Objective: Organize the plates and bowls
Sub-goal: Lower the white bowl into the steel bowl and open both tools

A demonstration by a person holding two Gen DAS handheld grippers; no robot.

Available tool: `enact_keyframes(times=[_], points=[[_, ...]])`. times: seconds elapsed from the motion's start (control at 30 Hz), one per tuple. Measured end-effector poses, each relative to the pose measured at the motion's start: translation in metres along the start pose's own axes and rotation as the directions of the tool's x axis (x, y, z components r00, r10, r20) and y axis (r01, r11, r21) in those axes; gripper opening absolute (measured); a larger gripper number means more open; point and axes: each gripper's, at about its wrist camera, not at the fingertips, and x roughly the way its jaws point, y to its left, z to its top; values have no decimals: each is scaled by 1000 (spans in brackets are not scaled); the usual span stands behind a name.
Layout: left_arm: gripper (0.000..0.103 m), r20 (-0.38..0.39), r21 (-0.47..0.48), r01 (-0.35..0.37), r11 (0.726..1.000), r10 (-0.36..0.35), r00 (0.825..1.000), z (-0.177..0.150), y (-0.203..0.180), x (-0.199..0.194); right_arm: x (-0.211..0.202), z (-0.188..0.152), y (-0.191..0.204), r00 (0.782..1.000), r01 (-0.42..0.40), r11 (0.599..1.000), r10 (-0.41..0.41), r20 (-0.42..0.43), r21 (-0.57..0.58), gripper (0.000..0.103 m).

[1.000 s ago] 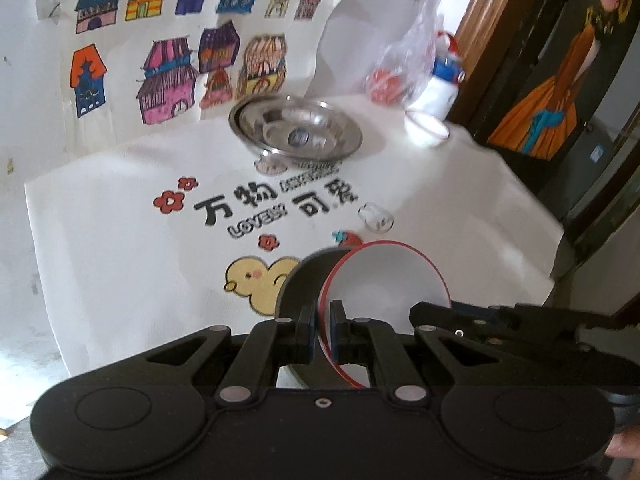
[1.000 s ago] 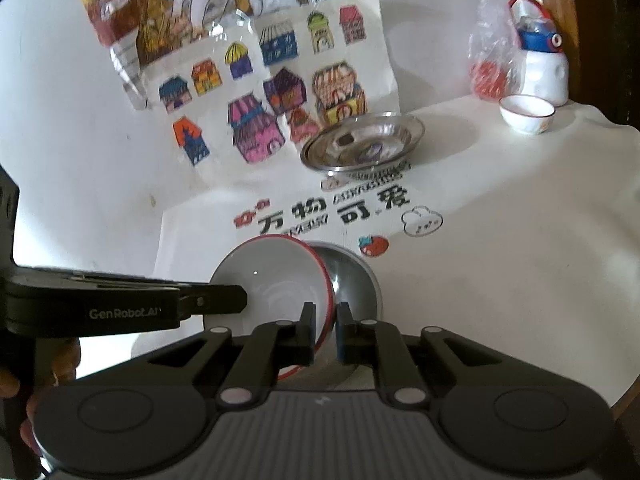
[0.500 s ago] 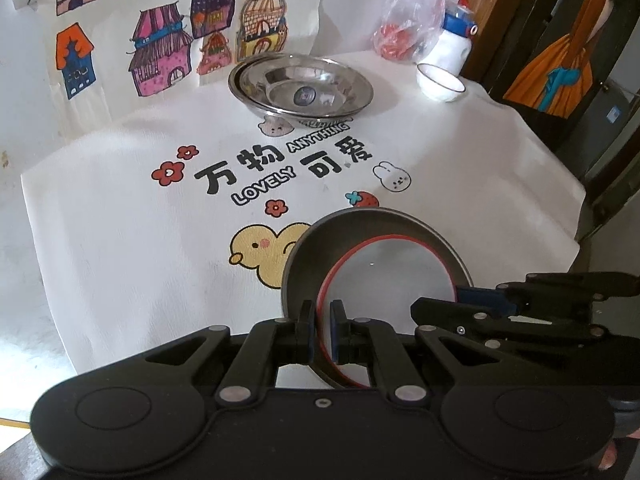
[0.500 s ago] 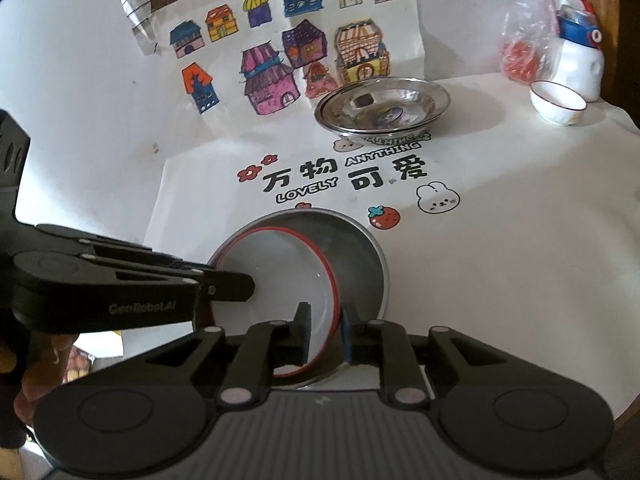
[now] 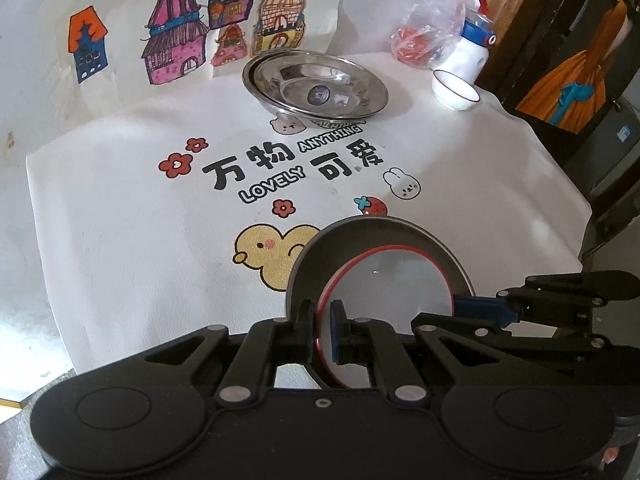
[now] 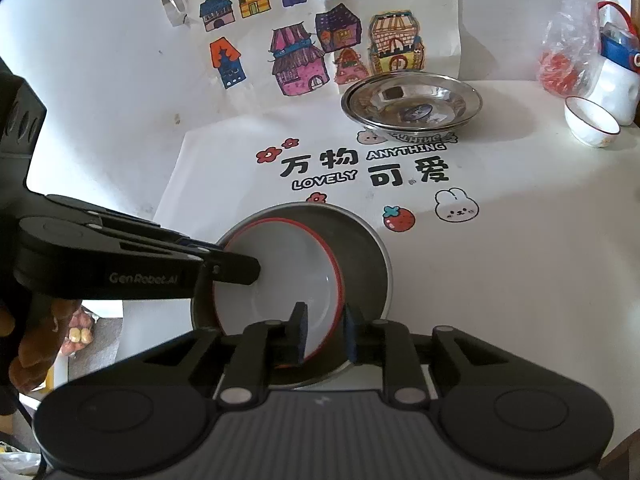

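1. Red-rimmed plate (image 6: 280,276) lies tilted in a steel plate (image 6: 368,264) at the tabletop's (image 6: 500,280) near edge.
2. Left hand-held gripper (image 5: 323,330) pinches its rim.
3. Right hand-held gripper (image 6: 324,330) has just been opening; its pads straddle the rim, loose.

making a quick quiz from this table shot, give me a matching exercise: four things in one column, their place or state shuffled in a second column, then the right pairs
Things
1. red-rimmed plate
2. small white bowl
3. stacked steel dishes
4. right gripper

Place or state
A. far side, below the house drawings
B. jaws apart, just been opening, astride the plate's rim
C. inside the grey metal dish, pinched by the left gripper
D. far right, beside the white bottle

Pairs: 1-C, 2-D, 3-A, 4-B
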Motion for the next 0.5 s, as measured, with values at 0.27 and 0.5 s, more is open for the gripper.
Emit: enact_keyframes(times=[0.27,0.5], points=[[8,-5,1,4,1000,-4,1000,3,0,3,-4,2,-4,1000,-13,1000,13,23,1,34],[11,-5,-7,9,1000,-9,1000,4,0,5,-8,5,-4,999,-17,1000,18,44,-10,37]])
